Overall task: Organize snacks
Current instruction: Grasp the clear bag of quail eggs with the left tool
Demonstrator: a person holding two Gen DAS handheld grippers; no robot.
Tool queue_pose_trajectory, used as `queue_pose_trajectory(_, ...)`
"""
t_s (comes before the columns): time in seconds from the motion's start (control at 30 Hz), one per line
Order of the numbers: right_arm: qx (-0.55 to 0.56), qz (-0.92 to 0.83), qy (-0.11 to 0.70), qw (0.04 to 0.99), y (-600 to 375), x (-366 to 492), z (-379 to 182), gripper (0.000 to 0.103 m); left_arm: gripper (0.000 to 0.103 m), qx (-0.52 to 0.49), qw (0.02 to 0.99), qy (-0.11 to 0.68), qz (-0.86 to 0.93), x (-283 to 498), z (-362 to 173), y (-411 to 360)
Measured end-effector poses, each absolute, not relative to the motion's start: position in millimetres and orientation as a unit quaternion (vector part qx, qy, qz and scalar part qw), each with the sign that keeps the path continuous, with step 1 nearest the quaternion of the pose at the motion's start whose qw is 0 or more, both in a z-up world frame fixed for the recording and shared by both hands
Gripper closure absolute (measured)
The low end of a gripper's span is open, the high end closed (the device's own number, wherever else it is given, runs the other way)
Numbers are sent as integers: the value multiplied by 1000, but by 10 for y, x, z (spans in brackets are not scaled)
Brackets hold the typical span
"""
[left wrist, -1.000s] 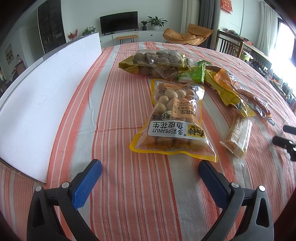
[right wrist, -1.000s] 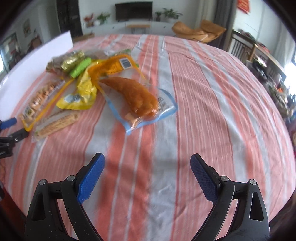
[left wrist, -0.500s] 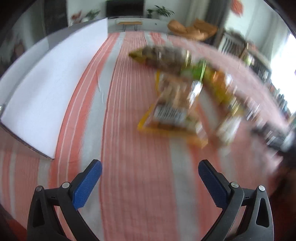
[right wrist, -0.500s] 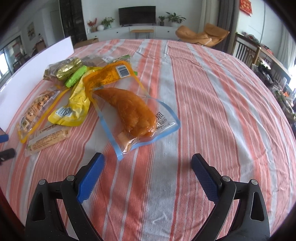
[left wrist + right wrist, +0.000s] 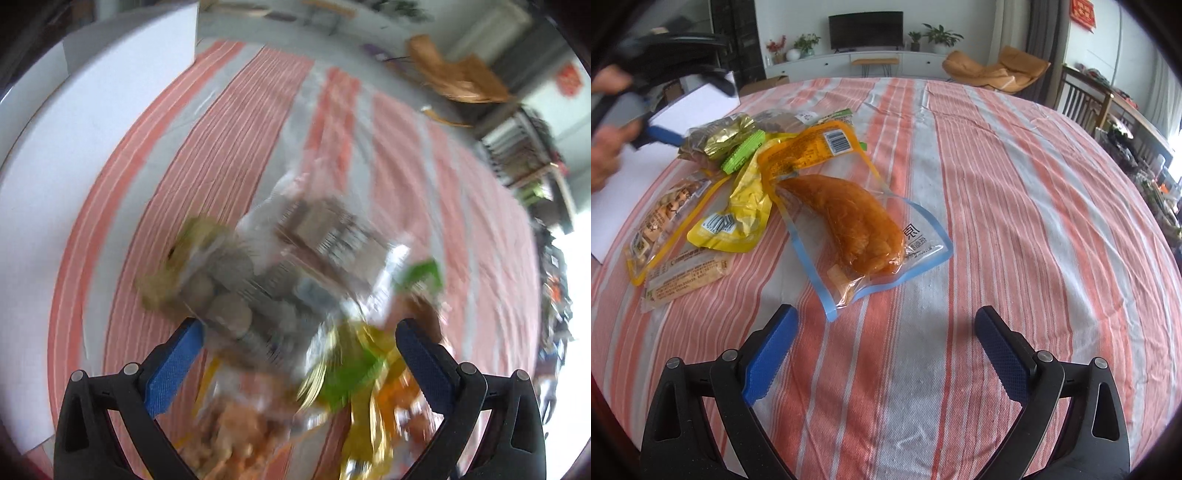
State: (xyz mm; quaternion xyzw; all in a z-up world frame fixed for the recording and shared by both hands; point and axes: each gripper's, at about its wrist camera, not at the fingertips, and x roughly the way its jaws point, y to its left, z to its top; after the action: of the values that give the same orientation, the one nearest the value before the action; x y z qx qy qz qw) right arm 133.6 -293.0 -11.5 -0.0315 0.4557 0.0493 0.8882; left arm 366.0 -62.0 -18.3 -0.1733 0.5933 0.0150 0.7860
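Several snack packs lie on the striped tablecloth (image 5: pixel 1015 192). My left gripper (image 5: pixel 299 343) is open, hovering over a clear bag of brown round snacks (image 5: pixel 255 291); this view is blurred, with a green-and-gold wrapper (image 5: pixel 347 376) and a peanut bag (image 5: pixel 236 428) below. My right gripper (image 5: pixel 886 343) is open and empty, just short of a clear blue-edged pouch of orange meat (image 5: pixel 860 225). In the right wrist view the left gripper (image 5: pixel 661 134) shows at far left, beside the brown snack bag (image 5: pixel 720 138). A yellow pack (image 5: pixel 738 214), the peanut bag (image 5: pixel 665 221) and a wafer bar (image 5: pixel 687 277) lie left.
A white board (image 5: pixel 74 122) stands along the table's left side, also in the right wrist view (image 5: pixel 624 177). Chairs (image 5: pixel 993 70), a TV unit and a side table with clutter (image 5: pixel 1137 136) are beyond the table.
My left gripper has swung forward and right from the peanut bag to over the brown snack bag. My right gripper has moved a little closer to the orange pouch.
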Motion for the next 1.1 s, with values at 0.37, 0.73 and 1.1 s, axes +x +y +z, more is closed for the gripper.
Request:
queue_pose_trajectory(0.37,-33,54,456,888,-2885,1348,-127,5,19,-160,802,576,6,3660,-393,-143)
queue_pose_trajectory(0.73,-33,55,456,887,-2884,1366,-124,5,28,-14,849,524,-68,2658,-16,-54)
queue_pose_trajectory(1.1,-33,55,456,888,-2880,1368,-127,4,18,58,839,535,-81,1341,-478,71)
